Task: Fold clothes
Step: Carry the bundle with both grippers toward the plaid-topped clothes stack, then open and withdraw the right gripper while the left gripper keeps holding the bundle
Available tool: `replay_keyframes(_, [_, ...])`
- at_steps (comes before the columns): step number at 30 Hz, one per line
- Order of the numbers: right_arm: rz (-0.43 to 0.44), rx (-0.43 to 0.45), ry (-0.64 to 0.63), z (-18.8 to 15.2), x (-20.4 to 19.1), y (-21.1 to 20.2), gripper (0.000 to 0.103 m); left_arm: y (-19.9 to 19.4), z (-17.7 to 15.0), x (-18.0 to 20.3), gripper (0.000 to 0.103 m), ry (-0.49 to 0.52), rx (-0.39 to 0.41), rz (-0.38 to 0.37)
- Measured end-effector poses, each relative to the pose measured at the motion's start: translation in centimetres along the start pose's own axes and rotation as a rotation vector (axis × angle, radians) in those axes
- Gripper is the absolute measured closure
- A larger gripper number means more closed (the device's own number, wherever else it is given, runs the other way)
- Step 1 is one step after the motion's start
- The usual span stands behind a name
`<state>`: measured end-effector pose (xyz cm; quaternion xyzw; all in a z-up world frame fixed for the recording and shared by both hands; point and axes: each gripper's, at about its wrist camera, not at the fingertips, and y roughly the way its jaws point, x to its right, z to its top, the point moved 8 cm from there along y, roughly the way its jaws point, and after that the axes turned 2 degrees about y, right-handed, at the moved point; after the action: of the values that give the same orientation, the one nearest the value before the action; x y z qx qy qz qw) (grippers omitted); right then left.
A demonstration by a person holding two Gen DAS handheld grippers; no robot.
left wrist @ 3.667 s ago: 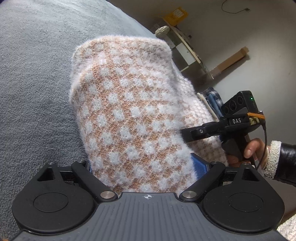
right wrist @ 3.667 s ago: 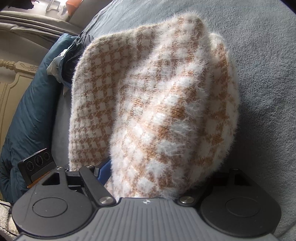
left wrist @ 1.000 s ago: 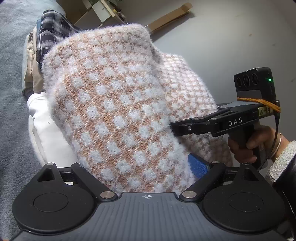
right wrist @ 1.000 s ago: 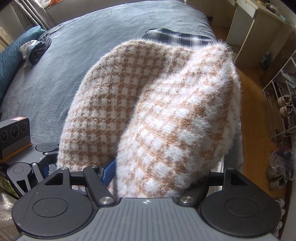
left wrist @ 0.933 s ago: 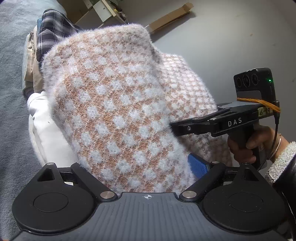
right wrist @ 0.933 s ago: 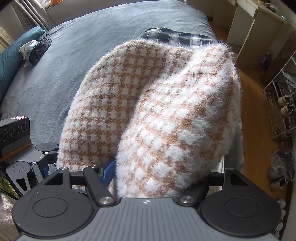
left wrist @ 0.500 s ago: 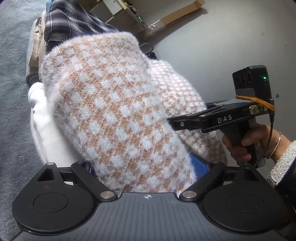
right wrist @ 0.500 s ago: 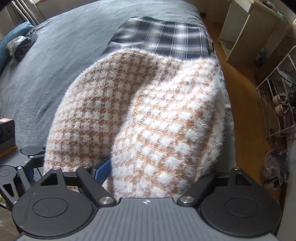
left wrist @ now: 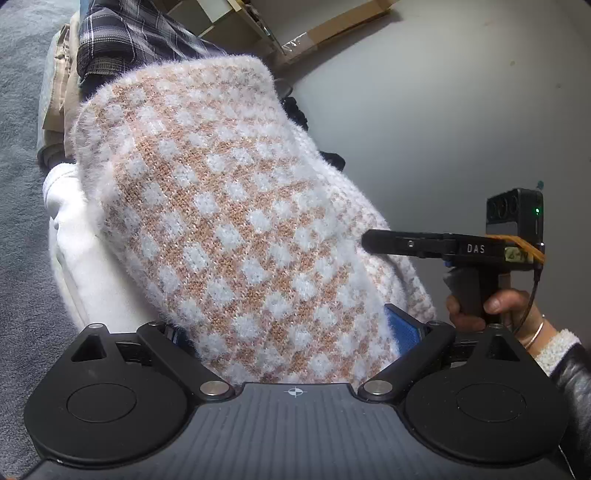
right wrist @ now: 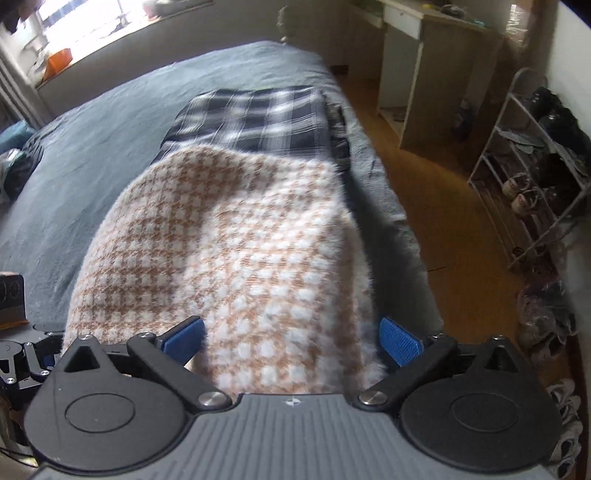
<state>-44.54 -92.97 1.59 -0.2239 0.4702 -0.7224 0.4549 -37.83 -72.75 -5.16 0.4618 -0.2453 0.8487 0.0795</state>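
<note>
Grey bed (right wrist: 110, 122), shoe rack (right wrist: 532, 177) beside; sweater (right wrist: 229, 251) between right jaws, just released; left jaws grasping sweater.

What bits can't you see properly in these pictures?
- Left wrist view: the left gripper pads; the fuzzy checked sweater covers them.
- Left wrist view: the white garment, mostly under the sweater.
- Right wrist view: the shoe rack, blurred.
- Right wrist view: the plaid shirt, near edge under the sweater.

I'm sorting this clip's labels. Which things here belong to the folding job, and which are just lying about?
Part of the job:
sweater
plaid shirt
white garment
left tool
right tool

Lying about:
shoe rack
desk
cardboard box
</note>
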Motion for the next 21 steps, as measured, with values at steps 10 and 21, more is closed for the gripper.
replay_keyframes(10, [-0.160,0.644,0.329,-5.1,1.8,-12.1,0.026,1.2,0.5,-0.8,0.006,0.014,-0.018,-0.005])
replay_keyframes(21, [-0.277,0.503,0.408,-15.2,-0.3,-0.7,0.062,1.5,-0.6,-0.7,0.009,0.101,-0.015,0.028])
